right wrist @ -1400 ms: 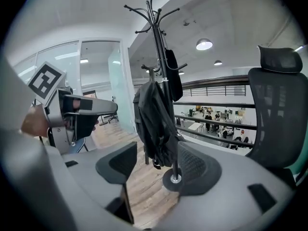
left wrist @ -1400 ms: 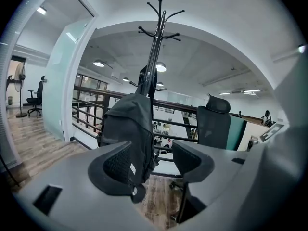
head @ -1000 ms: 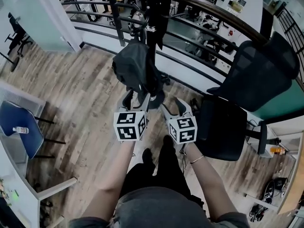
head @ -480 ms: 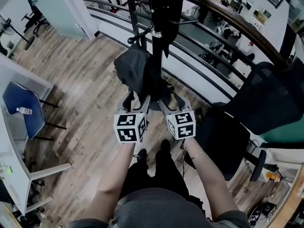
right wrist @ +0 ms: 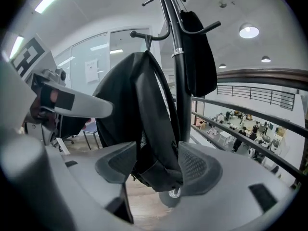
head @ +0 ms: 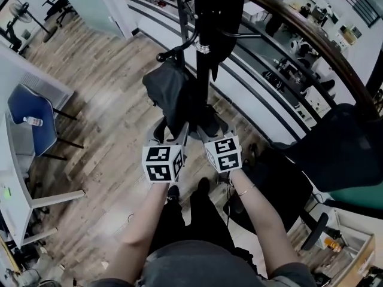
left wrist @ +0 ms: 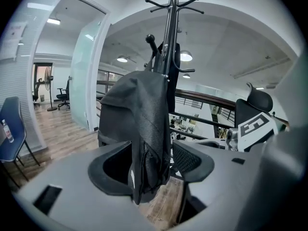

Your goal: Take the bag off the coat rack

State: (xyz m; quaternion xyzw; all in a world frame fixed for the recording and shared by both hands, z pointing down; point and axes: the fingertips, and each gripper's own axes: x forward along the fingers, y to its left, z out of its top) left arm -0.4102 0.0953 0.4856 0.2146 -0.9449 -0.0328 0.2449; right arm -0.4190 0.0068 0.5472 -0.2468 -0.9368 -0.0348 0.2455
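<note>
office chair point(head: 335, 151) and railing point(head: 299, 26) beside coat rack point(head: 204, 70)

Left gripper point(head: 172, 130) moved in closer to hanging bag point(head: 167, 88)

The bag point(head: 167, 91) was black, the coat rack point(head: 204, 76) black too; floor point(head: 102, 121) showed grey-brown wood grain, chair point(head: 27, 115) blue.

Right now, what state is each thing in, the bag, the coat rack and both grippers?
Bag: hanging from a hook on the coat rack.
Coat rack: upright, dark garment also hanging on it.
Left gripper: open, bag between its jaws.
Right gripper: open, bag's bottom between its jaws.
</note>
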